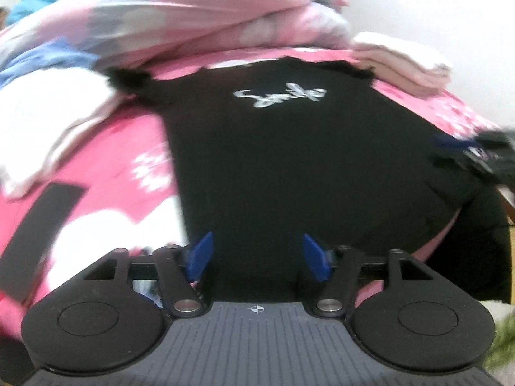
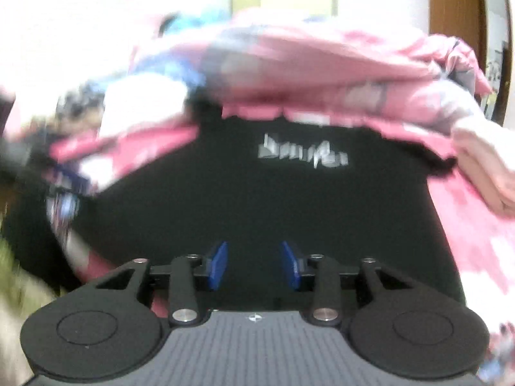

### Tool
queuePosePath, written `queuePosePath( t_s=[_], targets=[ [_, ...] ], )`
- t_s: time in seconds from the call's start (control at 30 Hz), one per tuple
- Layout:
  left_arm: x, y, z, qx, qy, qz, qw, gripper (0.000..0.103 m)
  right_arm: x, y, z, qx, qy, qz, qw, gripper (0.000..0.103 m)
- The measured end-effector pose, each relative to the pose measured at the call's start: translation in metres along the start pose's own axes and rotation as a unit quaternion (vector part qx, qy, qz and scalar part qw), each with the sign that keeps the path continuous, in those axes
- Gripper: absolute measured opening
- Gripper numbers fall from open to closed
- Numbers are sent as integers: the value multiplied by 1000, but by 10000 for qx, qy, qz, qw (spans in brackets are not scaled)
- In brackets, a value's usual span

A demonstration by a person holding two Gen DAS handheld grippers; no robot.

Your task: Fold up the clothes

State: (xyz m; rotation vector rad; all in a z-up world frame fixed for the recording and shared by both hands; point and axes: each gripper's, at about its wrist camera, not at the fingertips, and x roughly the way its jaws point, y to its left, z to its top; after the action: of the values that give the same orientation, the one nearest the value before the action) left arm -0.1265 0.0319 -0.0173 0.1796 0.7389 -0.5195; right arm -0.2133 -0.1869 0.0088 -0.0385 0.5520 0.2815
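A black T-shirt [image 1: 289, 160] with a white script logo lies spread flat on a pink floral bedsheet [image 1: 128, 148]. It also shows in the right wrist view [image 2: 257, 199]. My left gripper [image 1: 256, 259] is open, its blue pads apart, hovering just above the shirt's near hem. My right gripper [image 2: 254, 265] is open too, over the shirt's near edge, with nothing between its pads. The other gripper [image 1: 482, 157] shows blurred at the shirt's right side in the left wrist view. The right wrist view is motion-blurred.
A heap of pink, grey and blue bedding [image 1: 193, 19] is piled behind the shirt. Folded pale pink and white clothes [image 1: 405, 61] sit at the back right. White cloth [image 1: 48, 112] lies at the left, with a flat black object [image 1: 38, 238] near it.
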Motion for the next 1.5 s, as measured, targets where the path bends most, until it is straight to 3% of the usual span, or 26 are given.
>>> queuePosePath(
  t_s=[0.1, 0.2, 0.27, 0.4, 0.43, 0.53, 0.6, 0.67, 0.73, 0.8, 0.93, 1.0, 1.13, 1.23, 1.33, 1.4, 1.5],
  targets=[
    [28, -6, 1, -69, 310, -106, 9994, 64, 28, -25, -4, 580, 73, -85, 9983, 43],
    [27, 1, -2, -80, 379, -187, 9991, 64, 42, -53, -25, 1164, 398, -378, 9917, 41],
    [23, 10, -3, -226, 457, -223, 9985, 64, 13, -62, -45, 1317, 280, -289, 9905, 42],
    [9, 21, 9, -410, 377, -182, 9983, 64, -21, -67, -48, 1111, 662, -564, 9900, 43],
    [8, 22, 15, -361, 279, -185, 9988, 64, -24, -70, -42, 1064, 646, -609, 9904, 43],
    [20, 23, 35, -310, 67, -292, 9991, 65, -13, -81, -5, 755, 8, -575, 9955, 45],
    [41, 23, 48, -507, 107, -405, 9978, 65, 22, -86, 25, 515, -302, -453, 9972, 45],
    [60, 24, 59, -711, 170, -500, 9961, 65, 71, -89, 48, 363, -318, -316, 9983, 45],
    [74, 26, 62, -944, 296, -525, 9937, 65, 118, -104, 60, 335, 50, -283, 9990, 44],
    [78, 33, 59, -1125, 337, -539, 9916, 65, 140, -120, 50, 355, 632, -440, 9964, 44],
    [71, 57, 46, -1431, 302, -755, 9864, 65, 78, -159, -2, 788, 552, -126, 9953, 46],
    [67, 65, 44, -1529, 292, -782, 9847, 65, 46, -176, -19, 949, 637, -372, 9927, 46],
    [59, 67, 49, -1535, 241, -552, 9863, 65, 29, -195, -6, 1126, 723, -829, 9875, 47],
    [45, 62, 56, -1358, 215, -217, 9903, 65, 63, -190, 29, 792, 261, -458, 9955, 46],
    [18, 60, 60, -1206, 131, 147, 9925, 65, 114, -186, 50, 646, 94, -148, 9978, 41],
    [-6, 68, 57, -1136, -17, 397, 9927, 65, 129, -194, 43, 572, 368, -289, 9973, 41],
    [-37, 85, 50, -1002, -72, 995, 9900, 65, 116, -225, 17, 792, 589, -599, 9933, 38]
  ],
)
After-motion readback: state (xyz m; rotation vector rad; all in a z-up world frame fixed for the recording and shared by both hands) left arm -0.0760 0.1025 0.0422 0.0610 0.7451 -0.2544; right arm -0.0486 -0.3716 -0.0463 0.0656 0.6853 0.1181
